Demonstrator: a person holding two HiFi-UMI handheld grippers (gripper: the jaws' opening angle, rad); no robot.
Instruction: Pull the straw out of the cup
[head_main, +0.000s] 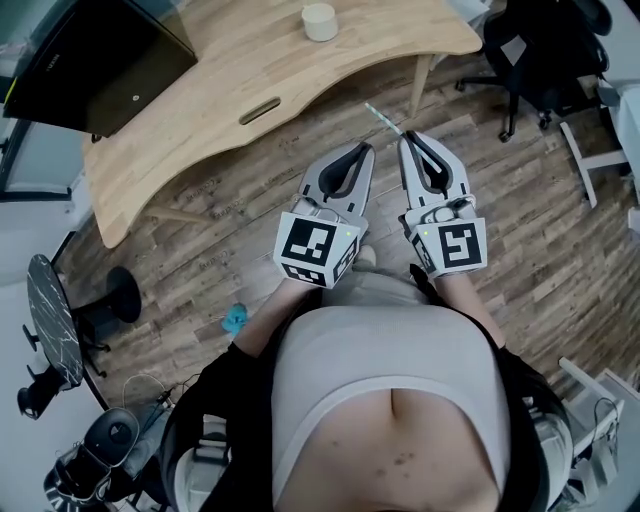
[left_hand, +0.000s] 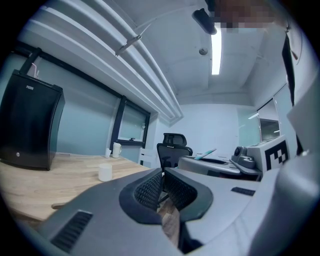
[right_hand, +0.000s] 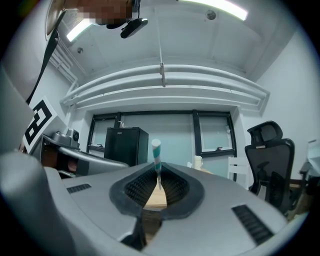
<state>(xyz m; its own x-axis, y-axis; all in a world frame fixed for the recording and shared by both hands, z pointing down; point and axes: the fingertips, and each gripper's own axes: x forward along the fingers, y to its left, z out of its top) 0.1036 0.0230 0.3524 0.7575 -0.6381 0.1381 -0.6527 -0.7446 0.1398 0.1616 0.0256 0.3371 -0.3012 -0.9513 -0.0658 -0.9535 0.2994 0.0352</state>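
A white cup (head_main: 320, 22) stands on the far end of the wooden desk (head_main: 200, 130), well ahead of both grippers; the left gripper view shows the cup (left_hand: 105, 172) with no straw in it. My right gripper (head_main: 408, 140) is shut on a teal-and-white striped straw (head_main: 385, 118), which sticks out past its tips over the floor. In the right gripper view the straw (right_hand: 156, 155) stands up between the closed jaws of the right gripper (right_hand: 158, 182). My left gripper (head_main: 362, 150) hangs beside it. The left gripper (left_hand: 162, 186) is shut with nothing in it.
A black cabinet (head_main: 100, 60) stands at the desk's left end. A black office chair (head_main: 530, 50) is at the far right, a white frame (head_main: 590, 160) beside it. A round black stand (head_main: 110, 295) and a small teal object (head_main: 235, 320) are on the wood floor.
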